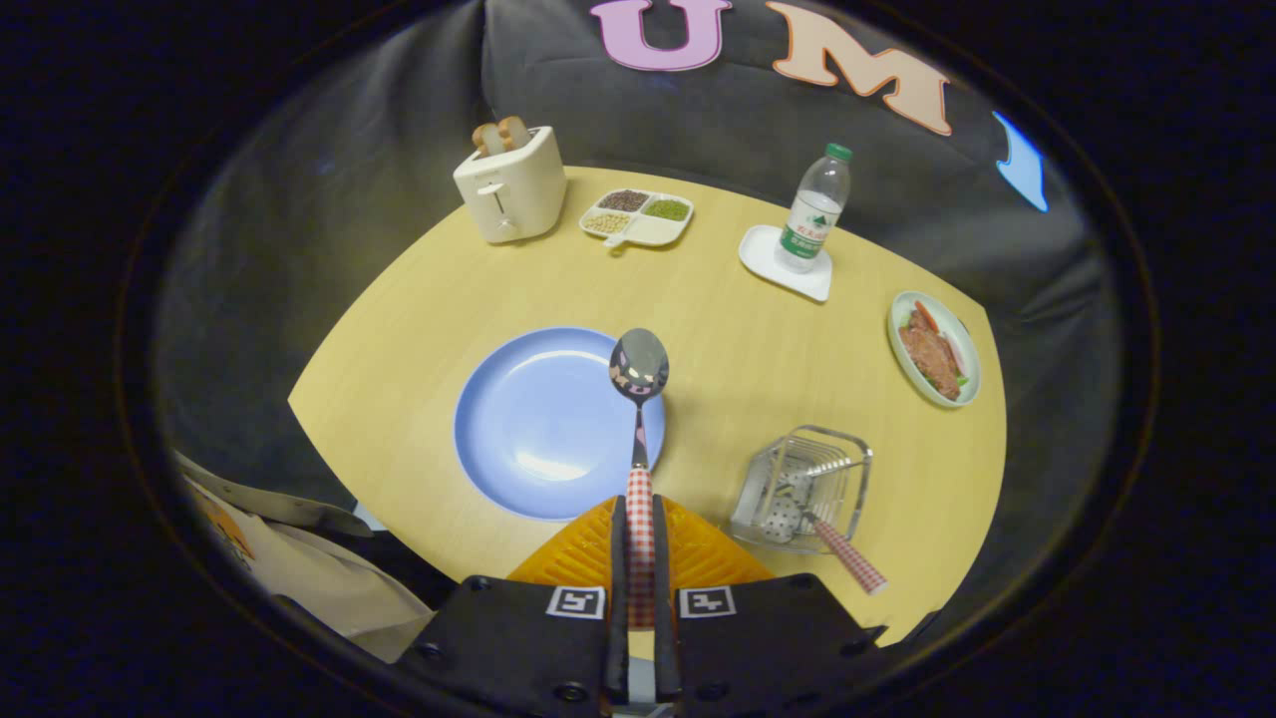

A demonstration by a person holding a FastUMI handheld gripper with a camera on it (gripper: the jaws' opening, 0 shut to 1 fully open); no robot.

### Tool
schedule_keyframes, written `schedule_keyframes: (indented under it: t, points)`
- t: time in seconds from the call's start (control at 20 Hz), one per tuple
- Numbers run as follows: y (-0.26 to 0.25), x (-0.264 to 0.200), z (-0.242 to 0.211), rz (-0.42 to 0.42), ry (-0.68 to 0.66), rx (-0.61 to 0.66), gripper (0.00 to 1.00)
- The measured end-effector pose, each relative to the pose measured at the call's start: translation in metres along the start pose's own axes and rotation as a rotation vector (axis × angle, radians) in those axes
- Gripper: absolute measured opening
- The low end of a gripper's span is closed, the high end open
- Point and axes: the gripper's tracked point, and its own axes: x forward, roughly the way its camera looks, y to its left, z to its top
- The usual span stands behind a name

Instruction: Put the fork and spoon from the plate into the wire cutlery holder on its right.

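Hiding spoon (639,399) handle: hand-held gripper (640,538) fingers.

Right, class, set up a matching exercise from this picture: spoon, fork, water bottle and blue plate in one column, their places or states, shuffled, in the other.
1 spoon
2 fork
3 water bottle
4 blue plate

A on a white coaster
B bare, ahead of the tongs
C handle clamped between the tongs
D in the wire cutlery holder

Pairs: 1-C, 2-D, 3-A, 4-B
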Motion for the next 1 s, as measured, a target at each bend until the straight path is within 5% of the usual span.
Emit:
schedule_keyframes:
  t: [0.5,1.0]
  points:
    - [-0.085,-0.042,-0.027,-0.065,0.178,-0.08,0.13]
    - [-0.114,-0.045,-0.046,-0.051,0.395,-0.15,0.13]
